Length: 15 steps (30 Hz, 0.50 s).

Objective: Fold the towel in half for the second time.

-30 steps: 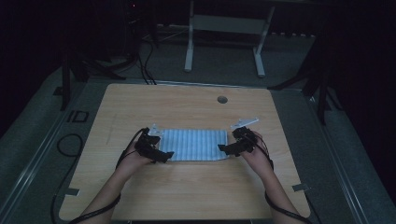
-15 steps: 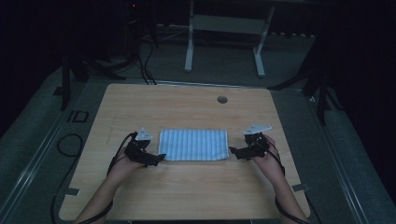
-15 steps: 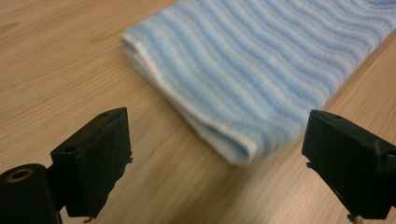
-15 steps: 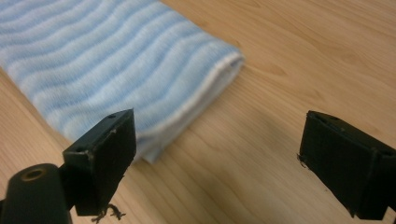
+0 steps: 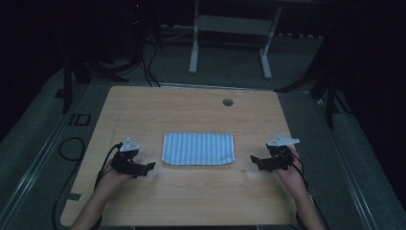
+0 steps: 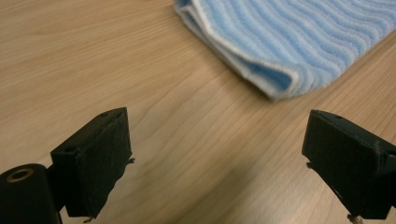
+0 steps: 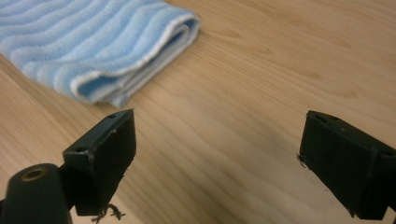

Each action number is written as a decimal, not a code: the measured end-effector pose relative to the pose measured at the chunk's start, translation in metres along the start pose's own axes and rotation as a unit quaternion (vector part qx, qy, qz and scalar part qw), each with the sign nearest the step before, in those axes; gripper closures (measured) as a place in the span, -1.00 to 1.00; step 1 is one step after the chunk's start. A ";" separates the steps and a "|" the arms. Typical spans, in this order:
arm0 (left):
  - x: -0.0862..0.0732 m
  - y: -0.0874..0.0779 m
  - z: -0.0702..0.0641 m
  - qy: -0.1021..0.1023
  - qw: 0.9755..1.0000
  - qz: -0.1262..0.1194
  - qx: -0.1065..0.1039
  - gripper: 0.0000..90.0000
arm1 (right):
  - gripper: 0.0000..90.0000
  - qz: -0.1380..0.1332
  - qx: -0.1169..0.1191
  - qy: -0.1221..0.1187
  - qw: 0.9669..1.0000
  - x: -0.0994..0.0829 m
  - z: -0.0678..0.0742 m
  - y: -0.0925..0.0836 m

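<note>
The folded striped towel (image 5: 198, 149) seems finished — both the left gripper (image 5: 143, 168) and the right gripper (image 5: 256, 162) rest wide open, empty, beside it.

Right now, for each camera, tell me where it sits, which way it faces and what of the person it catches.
High view: fixed above the person's side, looking forward and down on the table; forearms, left gripper and right gripper show.
Left gripper view: rides the left gripper, looking along its open jaws at the cloth's corner.
Right gripper view: rides the right gripper, jaws open likewise.
Shared: all three show the folded blue striped cloth lying flat.
</note>
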State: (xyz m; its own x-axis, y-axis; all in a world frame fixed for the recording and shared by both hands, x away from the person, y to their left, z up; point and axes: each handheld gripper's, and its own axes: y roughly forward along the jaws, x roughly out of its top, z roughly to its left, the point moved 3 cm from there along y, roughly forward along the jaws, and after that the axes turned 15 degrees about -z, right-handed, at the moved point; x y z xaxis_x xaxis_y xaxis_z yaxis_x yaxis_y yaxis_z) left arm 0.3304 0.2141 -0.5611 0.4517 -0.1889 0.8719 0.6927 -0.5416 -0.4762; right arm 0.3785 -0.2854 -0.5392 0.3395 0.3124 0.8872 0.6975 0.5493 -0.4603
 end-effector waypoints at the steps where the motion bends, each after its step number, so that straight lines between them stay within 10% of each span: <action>1: -0.002 -0.002 0.001 -0.003 1.000 -0.001 0.003 -0.82 | -0.76 -0.002 -0.001 0.004 1.000 -0.003 -0.001 -0.003; 15: -0.023 -0.030 0.012 -0.022 0.999 -0.023 0.036 -0.82 | -0.76 -0.020 -0.028 0.054 0.998 -0.040 -0.018 -0.030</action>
State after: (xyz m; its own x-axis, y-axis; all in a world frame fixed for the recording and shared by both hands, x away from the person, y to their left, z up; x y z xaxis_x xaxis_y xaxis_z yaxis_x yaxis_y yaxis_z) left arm 0.3063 0.2449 -0.5679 0.4414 -0.1284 0.8881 0.7515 -0.4878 -0.4441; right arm 0.3551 -0.3285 -0.5603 0.3745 0.2030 0.9047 0.7452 0.5147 -0.4240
